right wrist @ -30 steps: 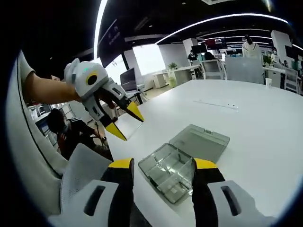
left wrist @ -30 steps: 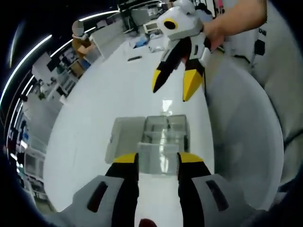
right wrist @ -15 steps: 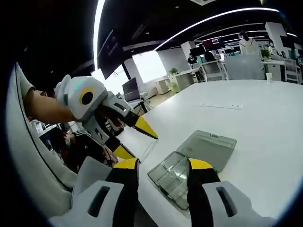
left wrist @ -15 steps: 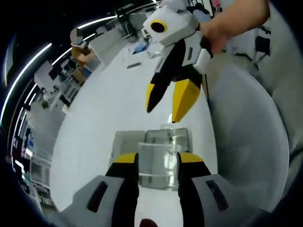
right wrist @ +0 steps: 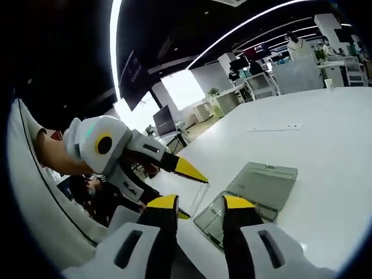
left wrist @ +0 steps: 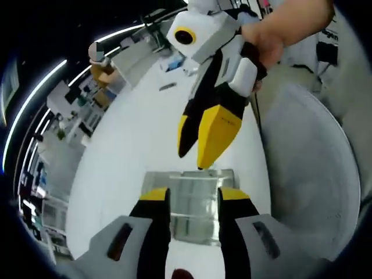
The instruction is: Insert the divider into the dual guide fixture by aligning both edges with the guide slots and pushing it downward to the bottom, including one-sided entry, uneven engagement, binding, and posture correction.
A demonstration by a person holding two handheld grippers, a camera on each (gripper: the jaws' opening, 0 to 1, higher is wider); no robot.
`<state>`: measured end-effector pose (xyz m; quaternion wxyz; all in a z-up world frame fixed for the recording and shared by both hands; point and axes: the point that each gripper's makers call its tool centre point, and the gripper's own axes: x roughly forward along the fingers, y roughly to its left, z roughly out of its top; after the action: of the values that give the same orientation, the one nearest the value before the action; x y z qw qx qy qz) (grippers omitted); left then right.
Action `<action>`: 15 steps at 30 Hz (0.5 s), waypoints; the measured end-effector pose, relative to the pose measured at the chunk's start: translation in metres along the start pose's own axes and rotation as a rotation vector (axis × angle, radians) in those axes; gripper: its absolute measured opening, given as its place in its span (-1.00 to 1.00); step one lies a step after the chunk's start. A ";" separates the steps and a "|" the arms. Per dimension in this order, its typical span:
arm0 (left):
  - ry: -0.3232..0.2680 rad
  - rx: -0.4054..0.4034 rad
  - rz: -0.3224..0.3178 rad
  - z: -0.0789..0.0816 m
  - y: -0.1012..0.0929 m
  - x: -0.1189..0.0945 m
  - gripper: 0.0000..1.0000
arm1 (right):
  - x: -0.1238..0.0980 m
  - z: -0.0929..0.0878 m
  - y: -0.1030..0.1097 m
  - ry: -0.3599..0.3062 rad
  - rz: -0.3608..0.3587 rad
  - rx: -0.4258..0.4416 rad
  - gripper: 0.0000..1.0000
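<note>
Right gripper (left wrist: 200, 145) is now lower and closer to the left gripper's (left wrist: 195, 200) tips than 1.0 s ago; its jaws, earlier spread, now sit nearly together, and its yellow tips reach the far edge of the clear compartment box (left wrist: 195, 200). In the right gripper view, the gap between that view's own jaws (right wrist: 200, 203) is narrower. The left gripper (right wrist: 189, 186) there stands nearer, its upper tip just above the box (right wrist: 261, 186), jaws wide.
</note>
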<state>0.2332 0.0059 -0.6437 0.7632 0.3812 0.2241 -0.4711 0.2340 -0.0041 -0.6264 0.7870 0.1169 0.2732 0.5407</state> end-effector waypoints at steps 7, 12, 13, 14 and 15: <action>-0.029 0.010 0.024 0.014 0.002 0.000 -0.42 | 0.001 -0.004 0.002 0.013 0.013 0.019 -0.63; -0.039 0.031 0.039 0.019 0.003 0.001 -0.42 | 0.002 -0.004 0.002 0.020 0.009 0.027 -0.71; -0.040 0.034 0.040 0.020 0.003 0.001 -0.42 | 0.002 -0.004 0.002 0.020 0.009 0.028 -0.74; -0.039 0.041 0.041 0.021 0.002 0.001 -0.42 | 0.002 -0.004 0.002 0.019 0.010 0.034 -0.75; -0.037 0.049 0.043 0.021 0.002 0.002 -0.42 | 0.002 -0.004 0.001 0.021 0.010 0.041 -0.75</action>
<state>0.2353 -0.0111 -0.6313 0.7677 0.3958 0.1899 -0.4668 0.2314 -0.0019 -0.6298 0.7790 0.1286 0.2916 0.5401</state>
